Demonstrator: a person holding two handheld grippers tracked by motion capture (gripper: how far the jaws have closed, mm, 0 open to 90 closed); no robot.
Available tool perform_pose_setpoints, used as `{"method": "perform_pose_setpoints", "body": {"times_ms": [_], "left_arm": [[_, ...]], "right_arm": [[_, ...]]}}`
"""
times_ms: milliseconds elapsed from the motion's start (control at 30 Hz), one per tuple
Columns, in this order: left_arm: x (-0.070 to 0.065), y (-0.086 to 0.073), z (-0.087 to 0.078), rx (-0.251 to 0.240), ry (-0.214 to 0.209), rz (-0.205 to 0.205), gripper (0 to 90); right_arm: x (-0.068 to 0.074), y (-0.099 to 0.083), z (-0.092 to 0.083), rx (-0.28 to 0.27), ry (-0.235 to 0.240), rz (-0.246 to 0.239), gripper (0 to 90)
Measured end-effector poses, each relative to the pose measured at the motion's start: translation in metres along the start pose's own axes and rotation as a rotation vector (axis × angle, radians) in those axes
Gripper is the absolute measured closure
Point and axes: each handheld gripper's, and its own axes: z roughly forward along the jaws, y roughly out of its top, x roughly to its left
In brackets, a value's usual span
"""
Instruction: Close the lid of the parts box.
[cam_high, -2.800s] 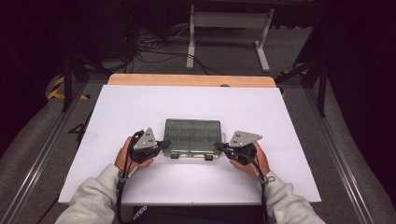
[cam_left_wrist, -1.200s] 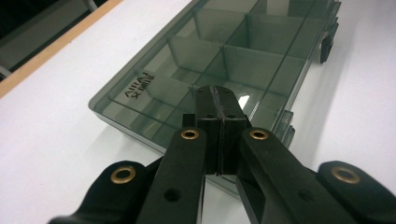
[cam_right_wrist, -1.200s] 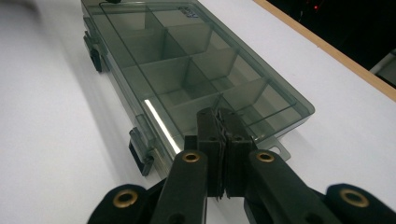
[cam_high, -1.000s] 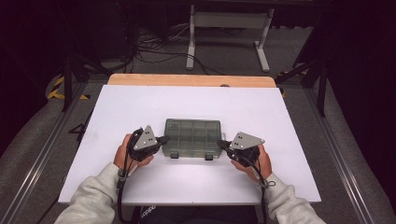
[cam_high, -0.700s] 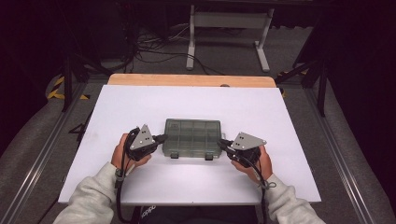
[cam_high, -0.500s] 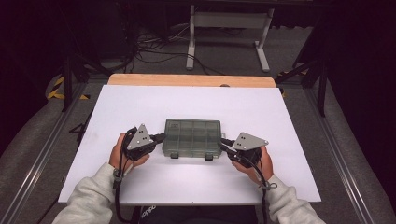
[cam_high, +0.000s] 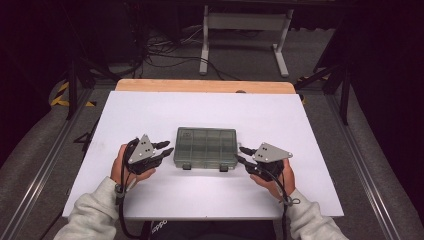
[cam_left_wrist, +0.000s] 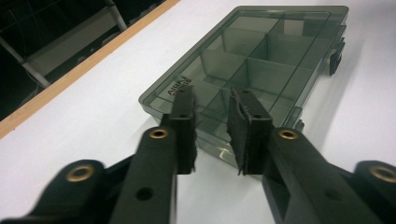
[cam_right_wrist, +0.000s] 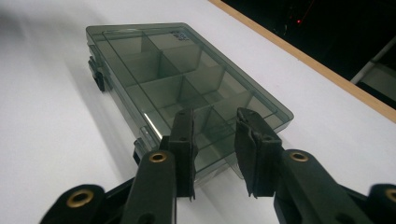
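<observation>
Currently I note both jaw pairs have just been opening, nothing between them, left gripper (cam_high: 167, 148) and right gripper (cam_high: 241, 154) flanking the smoky compartment box (cam_high: 205, 147) mid-table (cam_high: 320, 150); uneven re-gripping could skew it.

The box (cam_high: 205, 147) lies flat on the counter (cam_high: 150, 110), near the middle and toward the person's side. The left tongs (cam_high: 166, 149) sit just left of the box, pointing at its left end. The right tongs (cam_high: 242, 154) sit just right of it, pointing at its right end. Both hands rest on the counter. A stand (cam_high: 245, 30) is on the floor behind the counter.
</observation>
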Motion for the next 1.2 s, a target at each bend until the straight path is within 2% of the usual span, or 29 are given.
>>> {"method": "perform_pose_setpoints", "body": {"times_ms": [167, 233, 333, 433, 567, 667, 733, 800, 1000, 1033, 1200], "left_arm": [[0.001, -0.004, -0.003, -0.009, 0.019, -0.014, 55.8], [0.001, -0.006, -0.005, -0.019, 0.007, -0.035, 50.9], [0.001, -0.007, -0.007, -0.022, 0.014, -0.041, 43.7], [0.002, -0.01, -0.011, -0.038, 0.017, -0.063, 38.0], [0.0, -0.013, -0.014, -0.03, 0.035, -0.072, 29.2], [-0.001, -0.015, -0.015, -0.022, 0.051, -0.072, 26.1], [-0.003, -0.017, -0.016, -0.012, 0.073, -0.079, 19.8], [-0.004, -0.019, -0.017, -0.01, 0.077, -0.078, 15.8], [-0.005, -0.026, -0.023, -0.019, 0.069, -0.094, 8.9], [-0.005, -0.03, -0.026, -0.022, 0.057, -0.1, 7.5], [-0.006, -0.035, -0.032, -0.021, 0.05, -0.098, 5.3]], "right_arm": [[-0.002, -0.001, -0.003, 0.003, -0.02, 0.01, 57.7], [-0.003, -0.002, -0.004, 0.005, -0.031, 0.014, 55.0], [-0.004, -0.003, -0.006, 0.008, -0.046, 0.019, 51.4], [-0.006, -0.005, -0.009, 0.003, -0.064, 0.028, 45.7], [-0.007, -0.007, -0.012, 0.002, -0.076, 0.034, 40.0], [-0.007, -0.008, -0.012, 0.008, -0.083, 0.033, 37.4], [-0.007, -0.01, -0.013, 0.006, -0.091, 0.033, 33.5], [-0.008, -0.011, -0.014, 0.008, -0.097, 0.034, 29.8], [-0.009, -0.018, -0.02, -0.009, -0.132, 0.036, 22.0], [-0.009, -0.019, -0.021, -0.008, -0.135, 0.036, 21.7], [-0.011, -0.023, -0.026, -0.021, -0.144, 0.044, 19.9]]}}
